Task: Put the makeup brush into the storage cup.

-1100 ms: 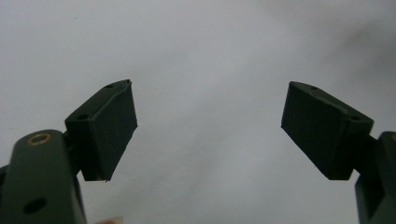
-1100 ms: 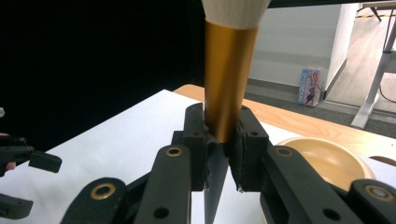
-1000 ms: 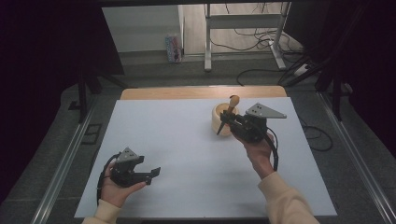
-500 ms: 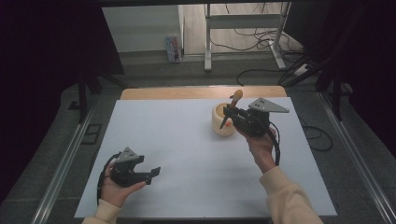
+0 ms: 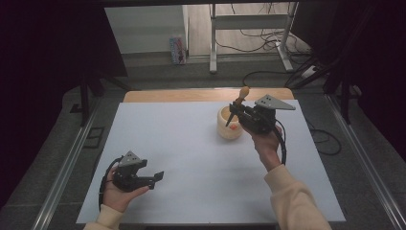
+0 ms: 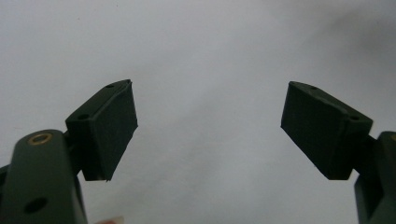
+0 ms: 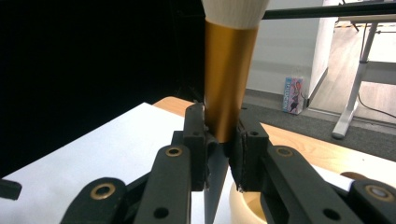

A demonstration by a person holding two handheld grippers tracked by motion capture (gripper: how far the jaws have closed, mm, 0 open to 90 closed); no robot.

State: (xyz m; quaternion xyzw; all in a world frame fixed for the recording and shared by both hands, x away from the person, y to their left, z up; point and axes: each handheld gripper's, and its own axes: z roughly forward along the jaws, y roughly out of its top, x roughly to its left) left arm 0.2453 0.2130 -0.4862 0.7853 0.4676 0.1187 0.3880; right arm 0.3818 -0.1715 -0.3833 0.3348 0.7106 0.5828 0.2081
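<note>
A cream round holder (image 5: 226, 125) stands on the white table, right of centre, with something orange inside it. My right gripper (image 5: 239, 113) hovers just above the holder's right rim, shut on a brush (image 5: 238, 103) with a gold ferrule (image 7: 227, 79), a pale tuft (image 7: 236, 11) on top and a dark pointed handle (image 7: 212, 186) aimed down at the holder (image 7: 247, 203). My left gripper (image 5: 152, 177) rests near the table's front left, held low in a hand. Its jaws stand wide open over bare white table (image 6: 205, 70), pads (image 6: 112, 126) empty.
The white table sheet (image 5: 182, 148) spreads between both hands. A wooden strip (image 5: 182, 95) runs along its far edge. Beyond it lie a grey floor, a small printed box (image 5: 177, 49), a white desk frame (image 5: 249, 33) and cables. Metal rails flank the table.
My right gripper has lifted the brush up out of the holder and tilted it more upright. The left gripper has stayed put.
</note>
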